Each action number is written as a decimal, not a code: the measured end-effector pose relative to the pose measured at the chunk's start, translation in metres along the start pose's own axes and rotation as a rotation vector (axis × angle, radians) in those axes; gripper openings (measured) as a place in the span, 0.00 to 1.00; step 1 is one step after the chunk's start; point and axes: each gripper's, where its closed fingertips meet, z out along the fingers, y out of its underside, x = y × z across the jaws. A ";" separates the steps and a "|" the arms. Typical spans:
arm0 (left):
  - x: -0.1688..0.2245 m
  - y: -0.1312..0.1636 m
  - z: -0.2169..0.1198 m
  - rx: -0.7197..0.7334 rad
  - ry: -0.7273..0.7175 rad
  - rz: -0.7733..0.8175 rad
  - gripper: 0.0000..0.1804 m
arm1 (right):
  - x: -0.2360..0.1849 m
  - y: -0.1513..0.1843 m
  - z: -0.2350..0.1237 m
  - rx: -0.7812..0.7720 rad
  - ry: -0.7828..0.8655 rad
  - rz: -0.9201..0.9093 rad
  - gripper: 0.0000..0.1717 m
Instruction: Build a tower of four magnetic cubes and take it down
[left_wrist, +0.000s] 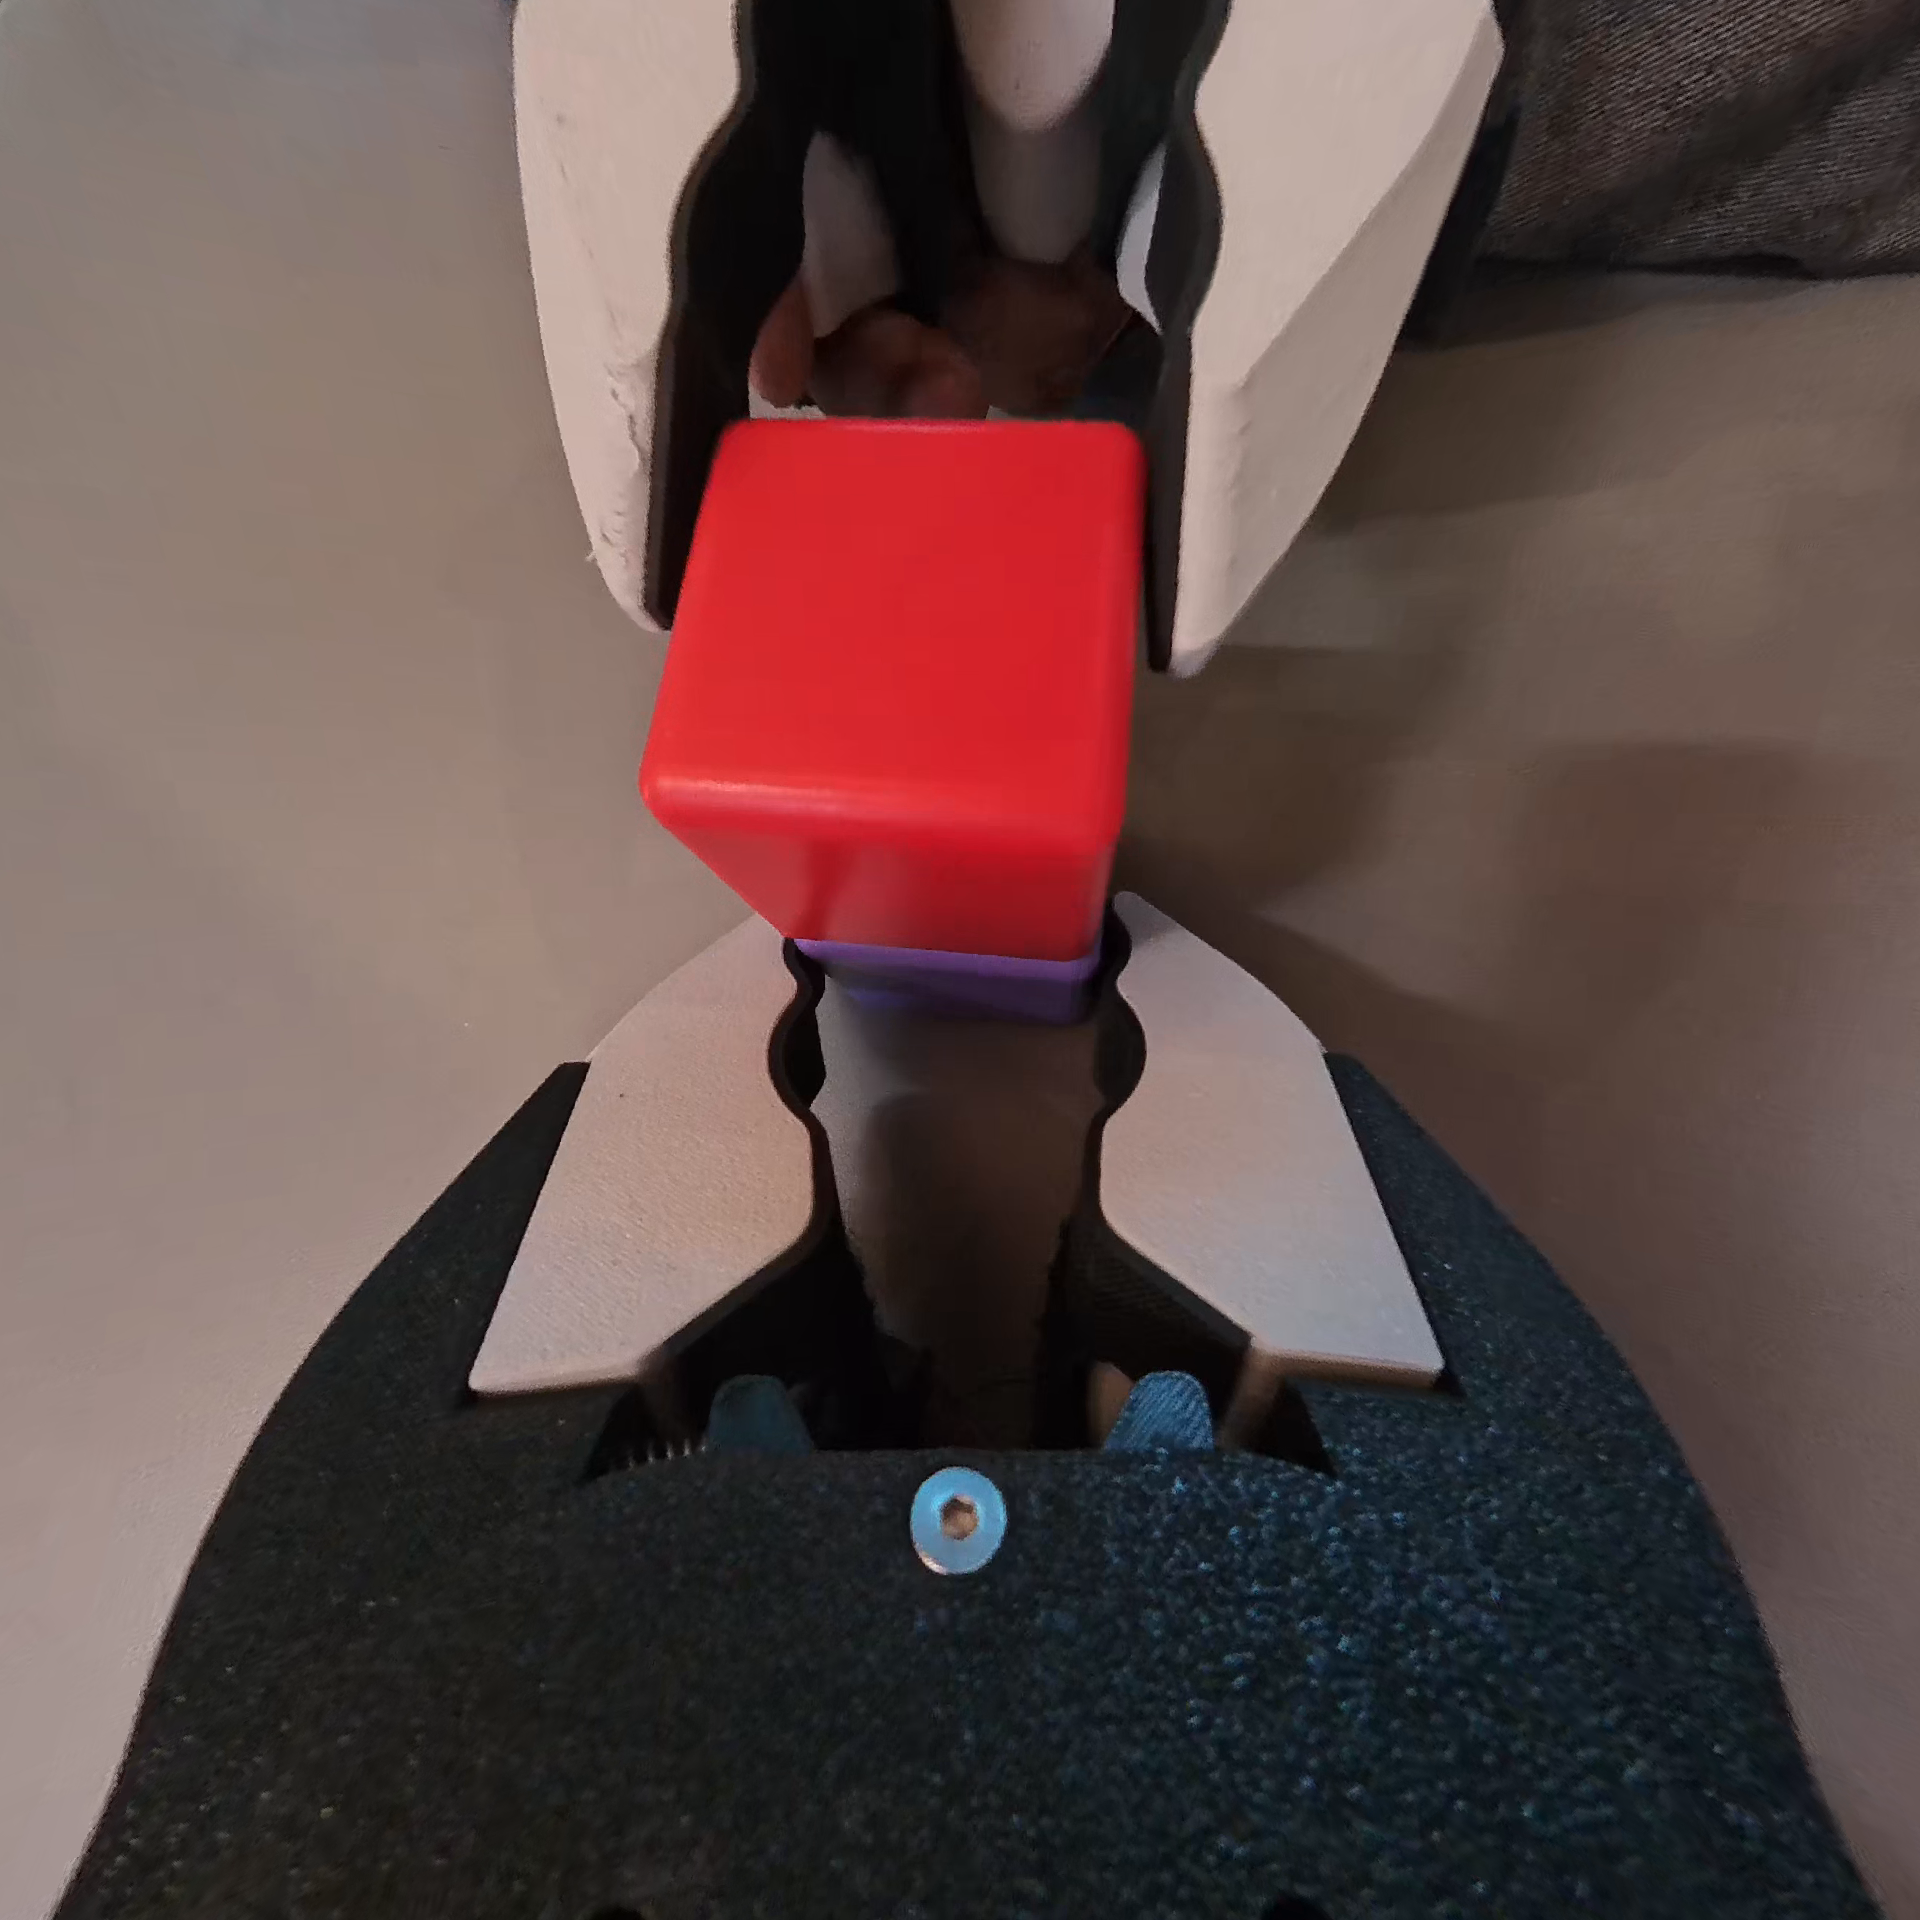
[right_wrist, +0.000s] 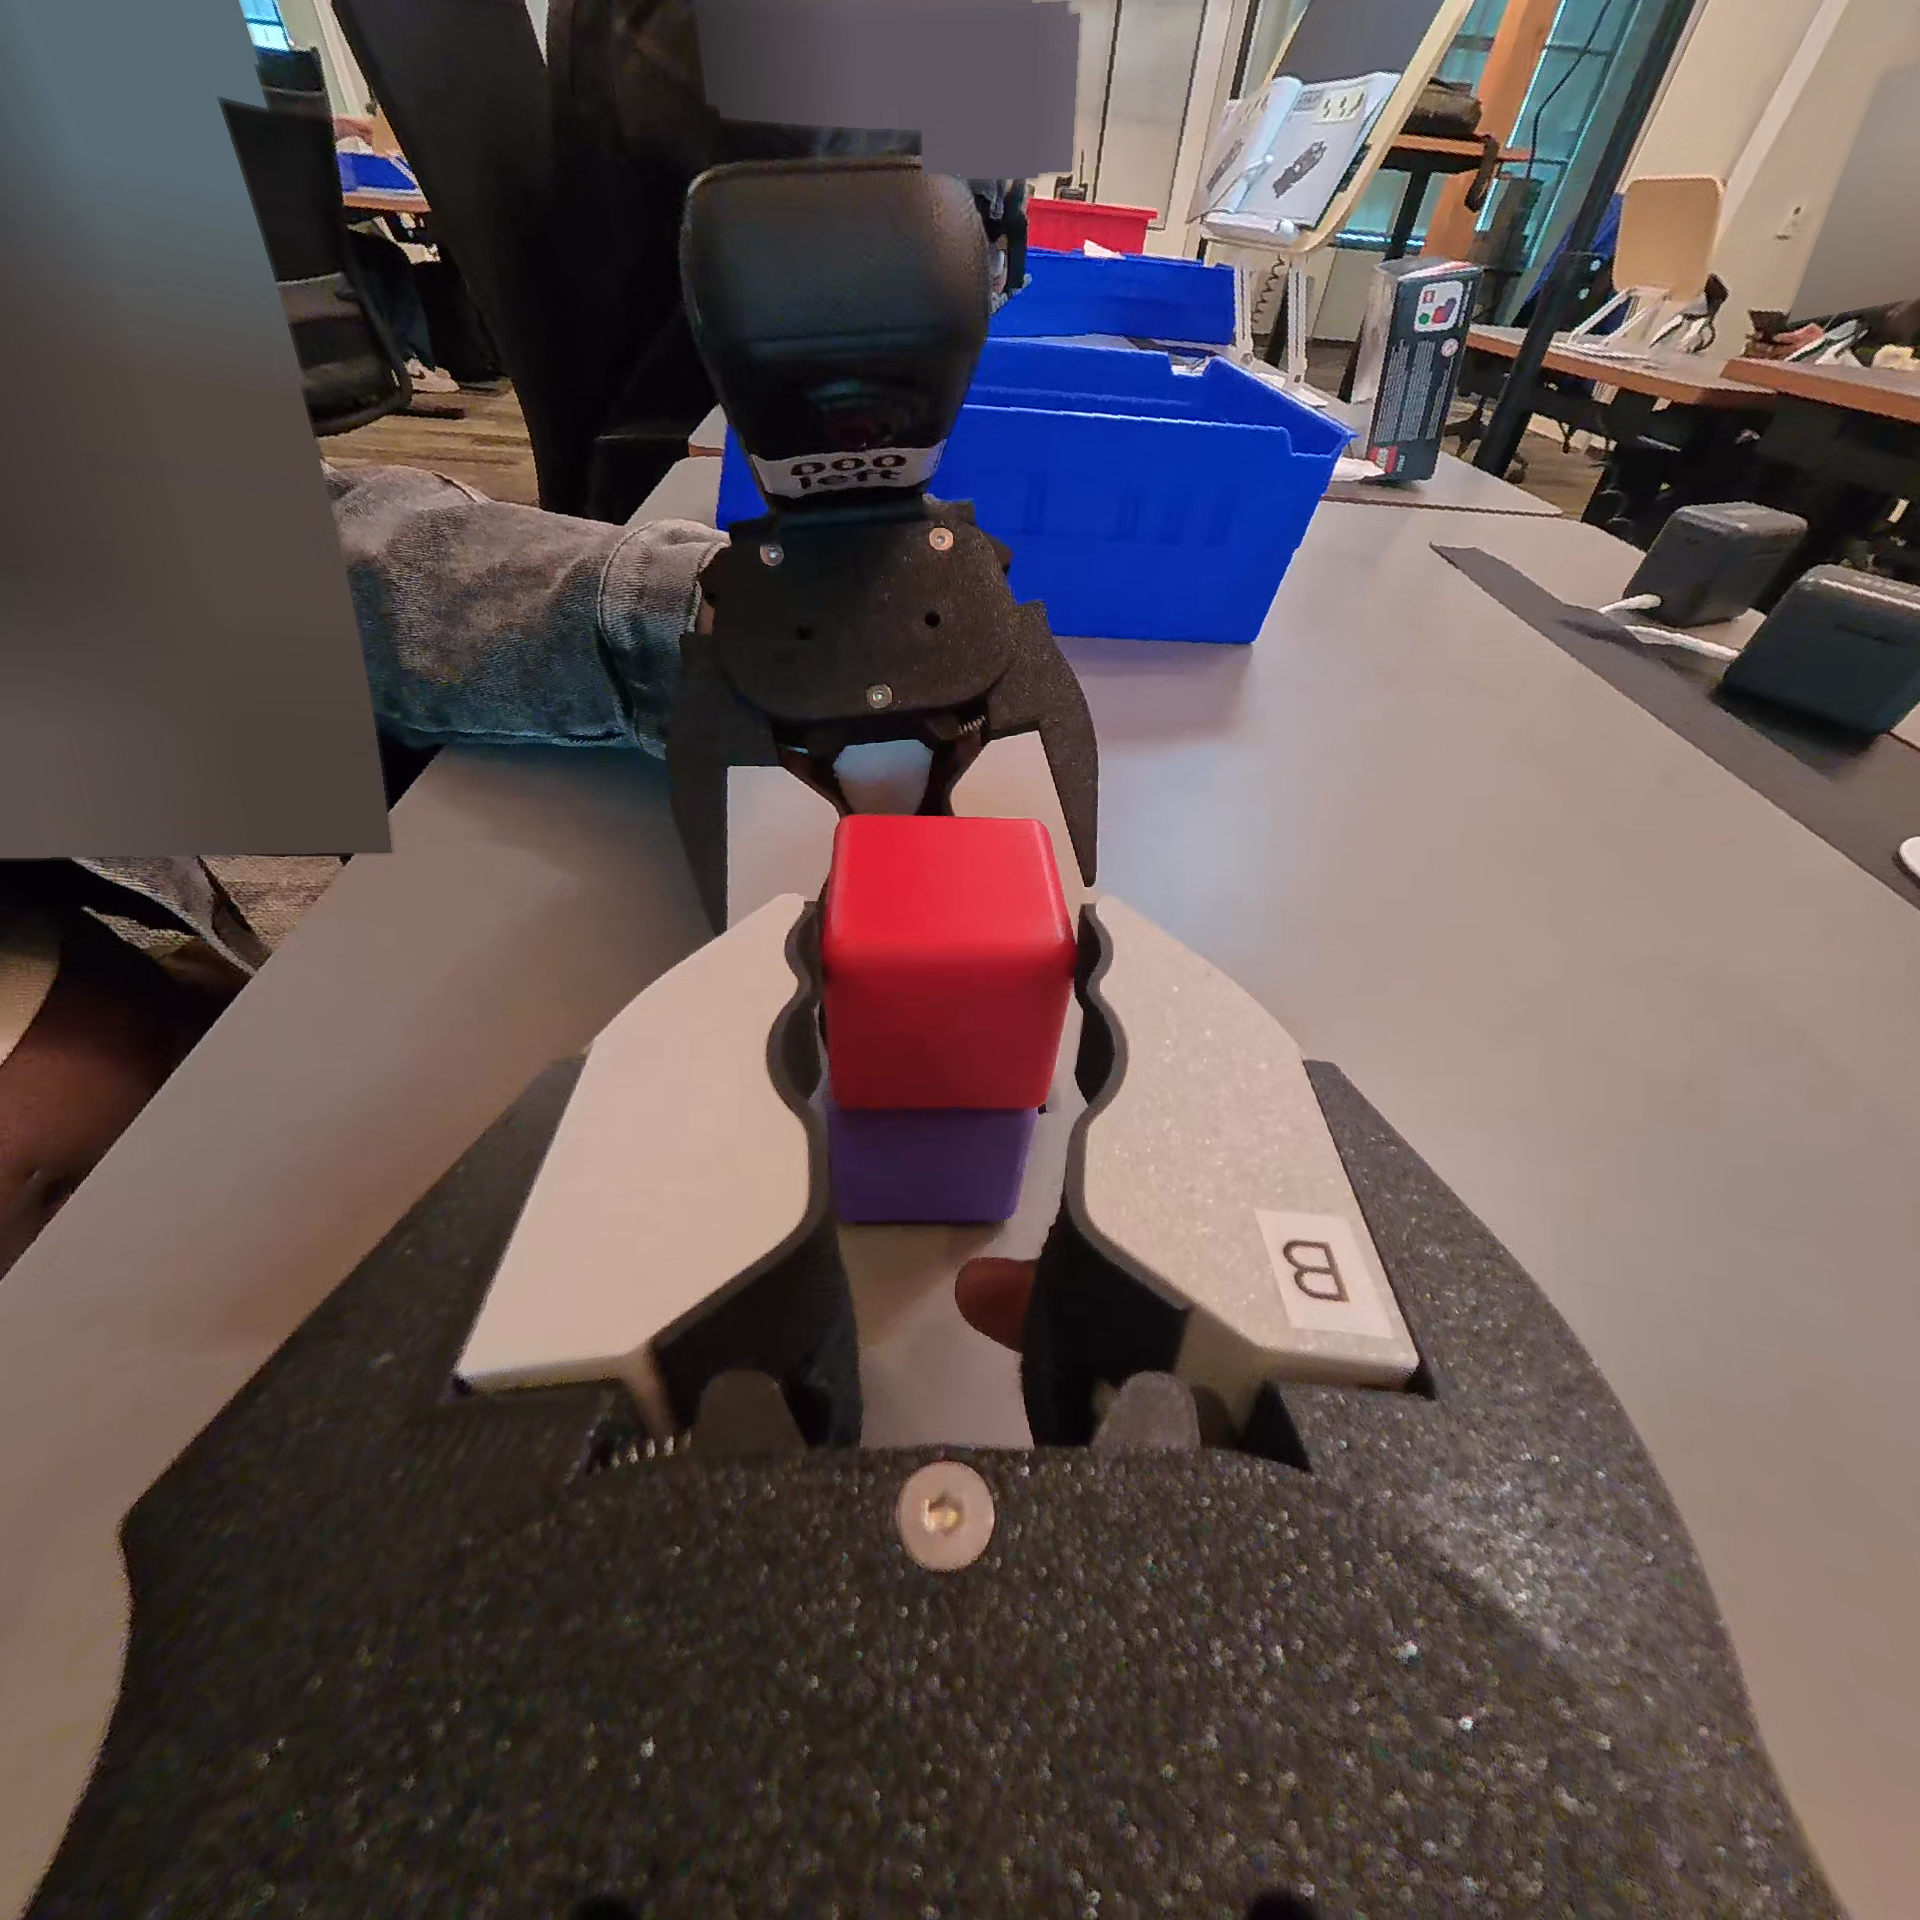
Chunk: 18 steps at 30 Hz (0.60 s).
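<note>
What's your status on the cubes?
Right gripper clamped on red cube. Left gripper on purple cube beneath. Two stacked. Nothing blocking.

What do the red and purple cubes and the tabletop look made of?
Red cube: smooth moulded plastic, likely, with a soft sheen and rounded edges. Purple cube: apparently the same, more matte. Tabletop: flat grey matte laminate, probably; no grain shows.

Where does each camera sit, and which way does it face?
Left wrist view: on the left gripper, looking down along its fingers at the red cube on the purple cube, with the right gripper opposite.
Right wrist view: on the right gripper, looking across the grey table at the left gripper, a denim sleeve and a blue bin.
Shared: both cubes, both grippers.
</note>
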 end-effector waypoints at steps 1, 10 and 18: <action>0.000 0.000 0.000 0.000 0.000 -0.001 0.27 | 0.000 0.000 0.000 0.000 0.003 -0.002 0.27; 0.000 0.000 0.000 0.000 0.001 0.000 0.27 | 0.000 0.001 -0.001 -0.005 0.009 -0.002 0.27; -0.002 -0.009 -0.008 0.082 0.001 -0.028 0.56 | 0.000 -0.009 0.000 0.058 -0.049 0.123 0.62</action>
